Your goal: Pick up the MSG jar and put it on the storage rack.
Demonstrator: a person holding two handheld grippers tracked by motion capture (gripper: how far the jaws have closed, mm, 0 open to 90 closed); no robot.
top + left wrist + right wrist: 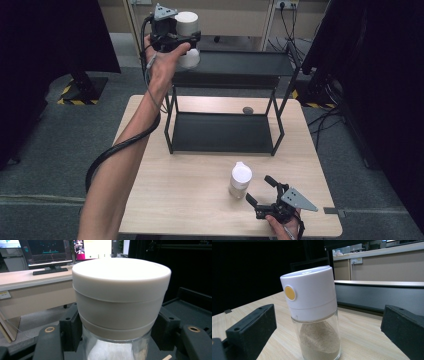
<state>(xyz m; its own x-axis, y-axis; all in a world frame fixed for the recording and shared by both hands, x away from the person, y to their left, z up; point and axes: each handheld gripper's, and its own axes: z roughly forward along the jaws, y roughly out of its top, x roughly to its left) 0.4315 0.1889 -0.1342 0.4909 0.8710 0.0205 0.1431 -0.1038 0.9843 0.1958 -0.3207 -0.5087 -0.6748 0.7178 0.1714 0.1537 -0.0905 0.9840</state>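
A white-capped jar is held clamped in the left gripper above the rack's top shelf, to be set down there. The right gripper waits wide open by the shaker; that is judged to be grasped afterwards.

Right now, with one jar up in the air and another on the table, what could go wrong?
The left tongs hold the white-lidded glass jar high above the black metal shelf rack; a slip could drop it. The open right tongs straddle the white-capped glass jar of beige powder and might topple it.

Lab or office workspace, desk with monitors, keyboard, floor cables
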